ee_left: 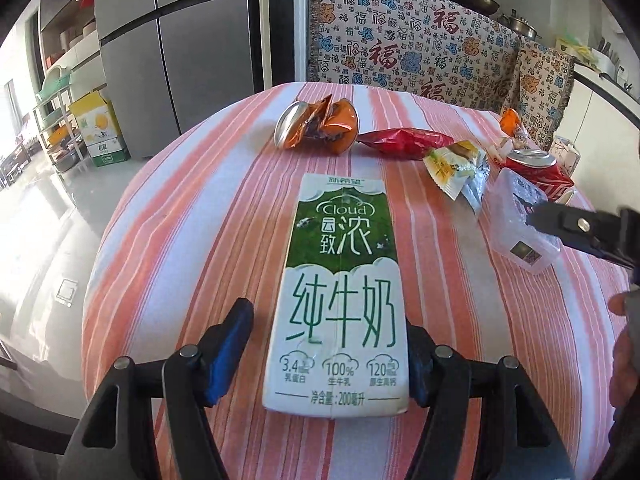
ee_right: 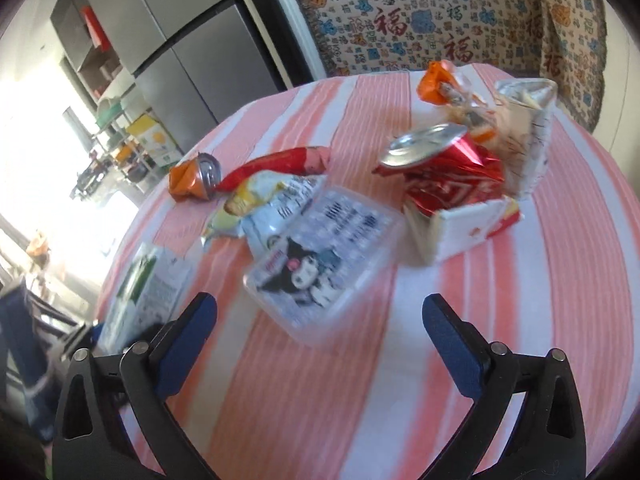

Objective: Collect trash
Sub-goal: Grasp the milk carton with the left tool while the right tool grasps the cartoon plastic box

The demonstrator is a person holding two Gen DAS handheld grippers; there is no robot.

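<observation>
The left gripper [ee_left: 328, 356] has its fingers spread to either side of the near end of a milk carton [ee_left: 340, 300], which lies flat on the striped tablecloth [ee_left: 200, 240]; the blue pad [ee_left: 228, 352] on one side stands clear of the carton wall, while the opposite pad sits at or against the other wall, contact not determinable. The right gripper [ee_right: 320, 344] is likewise spread wide and holds nothing, its fingers positioned just short of a clear plastic tub [ee_right: 320, 256] with a cartoon label, lying on its side. Immediately beyond the tub lies a pale snack wrapper [ee_right: 260, 204], touching it. Beside the tub, a torn white cardboard box [ee_right: 472, 232] rests against a crushed red can [ee_right: 440, 168]. Farther back lie a red wrapper [ee_right: 280, 164] and a crushed orange can [ee_right: 192, 180], the two close together. At the far edge sits an orange-tipped crumpled packet [ee_right: 440, 84]. Behind the table hangs a patterned cloth [ee_left: 420, 40], with a grey refrigerator [ee_left: 180, 60] alongside.
</observation>
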